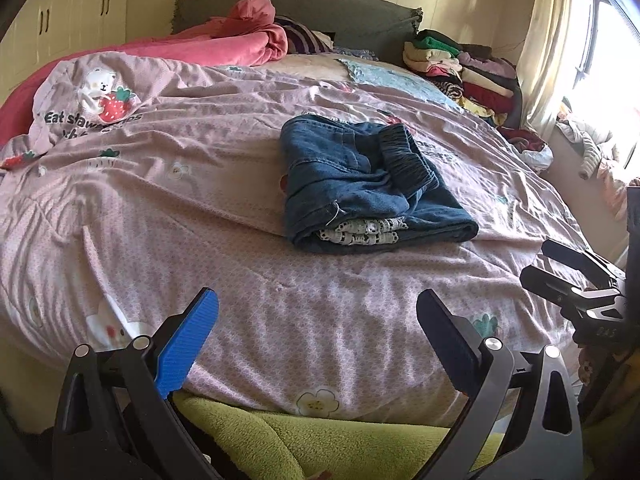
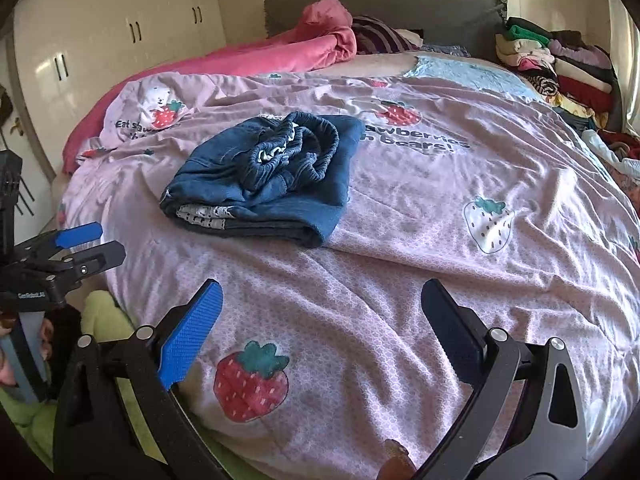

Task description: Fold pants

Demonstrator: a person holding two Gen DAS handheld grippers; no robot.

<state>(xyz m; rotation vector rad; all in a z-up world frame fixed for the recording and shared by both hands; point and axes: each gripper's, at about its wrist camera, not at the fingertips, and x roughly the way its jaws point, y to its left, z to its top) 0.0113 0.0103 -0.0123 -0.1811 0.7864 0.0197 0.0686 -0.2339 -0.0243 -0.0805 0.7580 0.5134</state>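
Presently the pants (image 1: pixel 368 184) lie folded in a compact bundle mid-bed on the quilt (image 1: pixel 200 208), ahead of both grippers and touching neither. Left gripper (image 1: pixel 318 312) and right gripper (image 2: pixel 322 304): jaws spread wide, empty, near the bed's front edge. Neither is clearly nearer.

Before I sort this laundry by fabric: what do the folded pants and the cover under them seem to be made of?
The pants look like blue denim, matte, with stitched seams, a gathered elastic waistband and a pale printed lining showing at the fold. The cover looks like thin woven cotton or a blend, though I can't be sure: it is pink, strawberry-printed, matte and finely creased.
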